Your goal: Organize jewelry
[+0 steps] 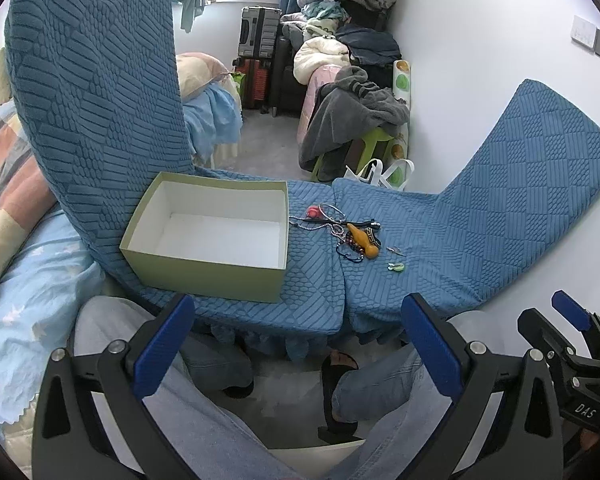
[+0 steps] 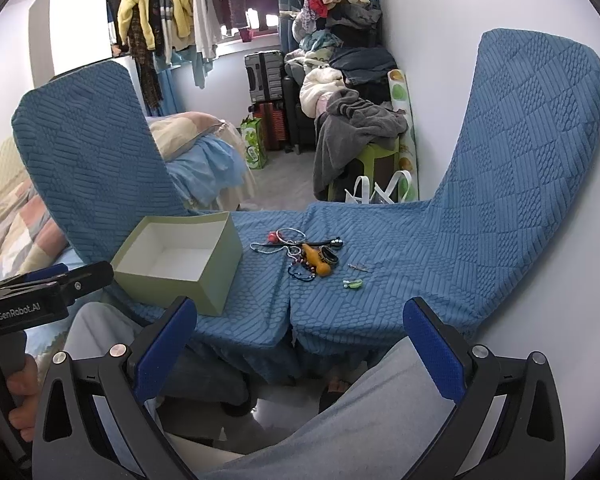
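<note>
Fingers (image 1: 168, 344) of the left gripper (image 1: 296, 344) stand wide and hold nothing, low over the person's knees and well short of the blue-covered surface (image 1: 440, 252). From the left wrist, the box (image 1: 208, 232) sits open and empty on the surface's left half. Just to its right lies the jewelry (image 1: 348, 232), a tangled heap: a pink bead, silver bangles, bead strings, a dark band and an orange gourd-shaped pendant (image 1: 362, 240). Two small pieces lie apart on the heap's right, a thin metal one (image 1: 395, 251) and a green one (image 1: 396, 267). At the right edge part of the right gripper shows.

From the right wrist, the right gripper (image 2: 300, 344) is also spread wide and empty, equally far back. The heap (image 2: 306, 258) sits between box (image 2: 180, 268) and the loose pieces.

Nothing seems sorted yet; this looks like the start, before the first pick. Next, one gripper should reach forward, close on a single piece, perhaps the pendant or a loose one, and lift slowly, since the strands may drag neighbours along.
</note>
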